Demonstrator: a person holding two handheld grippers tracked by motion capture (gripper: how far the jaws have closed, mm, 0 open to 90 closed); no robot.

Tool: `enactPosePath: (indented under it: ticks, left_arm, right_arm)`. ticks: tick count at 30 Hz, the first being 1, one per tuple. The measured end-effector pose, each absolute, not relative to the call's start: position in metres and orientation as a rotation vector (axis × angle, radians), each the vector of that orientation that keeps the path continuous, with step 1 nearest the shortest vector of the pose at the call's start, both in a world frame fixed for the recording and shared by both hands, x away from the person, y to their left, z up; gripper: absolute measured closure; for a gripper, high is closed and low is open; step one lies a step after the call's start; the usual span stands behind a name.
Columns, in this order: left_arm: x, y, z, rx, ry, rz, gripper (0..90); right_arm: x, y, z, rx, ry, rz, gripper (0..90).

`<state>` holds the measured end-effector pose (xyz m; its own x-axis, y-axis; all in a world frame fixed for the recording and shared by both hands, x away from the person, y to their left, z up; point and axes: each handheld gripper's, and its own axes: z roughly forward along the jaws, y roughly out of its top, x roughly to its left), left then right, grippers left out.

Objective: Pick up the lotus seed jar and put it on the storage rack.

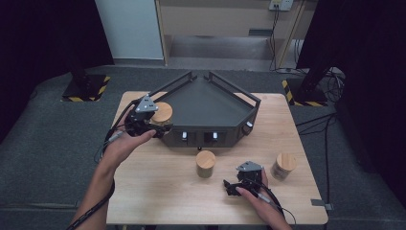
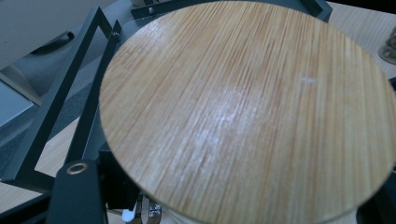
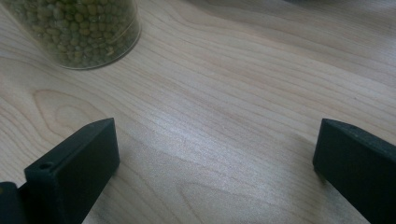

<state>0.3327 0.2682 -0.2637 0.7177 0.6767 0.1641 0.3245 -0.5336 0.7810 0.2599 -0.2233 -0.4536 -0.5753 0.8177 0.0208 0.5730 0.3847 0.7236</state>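
A wooden counter (image 1: 158, 191) carries a dark angular tray (image 1: 206, 103). At its left rail, the left tongs (image 1: 155, 125) grip a bamboo-lidded jar (image 1: 162, 113), which should clear the rail, upright, before lowering. The right tongs (image 1: 230, 187) rest released on the counter.

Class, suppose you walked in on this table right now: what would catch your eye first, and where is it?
First, the dark corner-shaped rack at the back middle of the wooden table. At its left edge the left gripper holds a jar with a bamboo lid beside the frame. Nearer the person, a jar of green beans stands mid-table, another jar to the right, and the right gripper rests open between them.
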Motion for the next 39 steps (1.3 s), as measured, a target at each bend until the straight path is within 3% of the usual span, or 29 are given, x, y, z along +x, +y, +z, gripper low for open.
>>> enactPosePath:
  ticks: [39]
  left_arm:
    - [0.385, 0.254, -0.268, 2.131, 0.752, 0.564, 24.5]
  right_arm:
    - [0.260, -0.223, -0.454, 1.212, 2.310, 1.005, 0.4]
